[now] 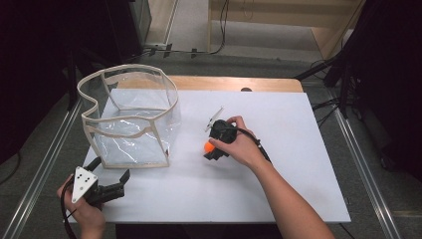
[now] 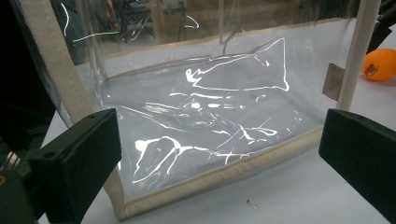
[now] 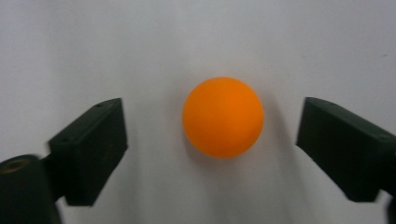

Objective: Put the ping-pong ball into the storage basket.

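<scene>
An orange ball (image 1: 208,146) lies on the white table sheet (image 1: 288,149), right of the bag. My right gripper (image 1: 209,151) points down over the orange ball (image 3: 223,116). In the right gripper view the gripper (image 3: 212,125) is open, one jaw on each side of the ball with a gap on both sides. A clear plastic bag with beige trim (image 1: 130,124) stands open-topped at the left. My left gripper (image 1: 110,168) rests near the front left corner, open and empty, and faces the bag's (image 2: 210,121) near wall. Past the bag's right edge the ball (image 2: 379,64) shows.
The white sheet lies on a wooden tabletop (image 1: 234,83) whose strip shows at the back. Metal rails (image 1: 361,164) run along both sides of the table. Cables and dark stands sit on the floor at the far right (image 1: 343,74).
</scene>
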`<control>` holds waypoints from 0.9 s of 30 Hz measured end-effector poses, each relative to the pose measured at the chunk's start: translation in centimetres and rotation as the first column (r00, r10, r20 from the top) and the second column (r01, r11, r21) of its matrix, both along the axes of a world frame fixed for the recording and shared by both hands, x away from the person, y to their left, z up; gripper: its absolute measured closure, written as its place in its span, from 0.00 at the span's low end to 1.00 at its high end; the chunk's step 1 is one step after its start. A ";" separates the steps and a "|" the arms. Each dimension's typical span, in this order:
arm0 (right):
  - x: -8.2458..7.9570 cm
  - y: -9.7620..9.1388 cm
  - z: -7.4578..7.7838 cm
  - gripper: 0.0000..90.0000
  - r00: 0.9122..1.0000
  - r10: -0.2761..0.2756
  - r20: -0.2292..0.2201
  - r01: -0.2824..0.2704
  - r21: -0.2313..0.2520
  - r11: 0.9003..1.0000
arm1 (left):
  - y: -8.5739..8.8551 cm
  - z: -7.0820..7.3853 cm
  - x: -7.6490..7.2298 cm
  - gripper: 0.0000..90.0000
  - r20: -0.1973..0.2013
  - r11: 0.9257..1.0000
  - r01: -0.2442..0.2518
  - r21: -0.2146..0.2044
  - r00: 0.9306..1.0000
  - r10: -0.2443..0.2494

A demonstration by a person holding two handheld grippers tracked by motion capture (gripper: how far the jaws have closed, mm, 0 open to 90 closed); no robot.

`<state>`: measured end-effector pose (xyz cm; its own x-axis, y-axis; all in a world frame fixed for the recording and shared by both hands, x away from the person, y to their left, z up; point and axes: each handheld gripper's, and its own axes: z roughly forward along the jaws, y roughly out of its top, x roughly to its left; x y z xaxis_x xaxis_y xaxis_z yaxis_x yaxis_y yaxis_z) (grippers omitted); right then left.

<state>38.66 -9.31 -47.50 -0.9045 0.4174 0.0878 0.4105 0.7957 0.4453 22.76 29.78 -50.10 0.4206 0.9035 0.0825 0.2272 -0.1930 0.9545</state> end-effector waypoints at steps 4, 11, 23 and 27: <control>0.1 0.3 -0.2 0.13 1.000 -0.005 -0.003 0.005 -0.010 1.000 | 0.0 0.0 0.0 0.00 0.000 1.000 0.000 -0.001 1.000 0.000; 0.3 0.7 -0.4 0.35 1.000 -0.008 -0.001 0.007 -0.032 0.999 | 0.0 0.0 0.0 0.00 -0.001 1.000 0.001 -0.002 1.000 -0.001; 0.4 0.6 -0.6 0.53 1.000 -0.006 -0.010 0.006 -0.038 0.999 | 0.0 0.0 0.0 0.00 -0.001 1.000 0.002 -0.001 1.000 -0.002; 0.5 0.5 -0.3 0.53 1.000 -0.009 -0.014 0.008 -0.034 0.999 | 0.0 0.0 0.0 0.00 -0.001 1.000 0.002 0.000 1.000 -0.002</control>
<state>39.16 -8.80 -47.77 -0.8997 0.4279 0.0866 0.4233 0.8066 0.4125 22.78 29.79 -50.10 0.4226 0.9026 0.0819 0.2276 -0.1931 0.9544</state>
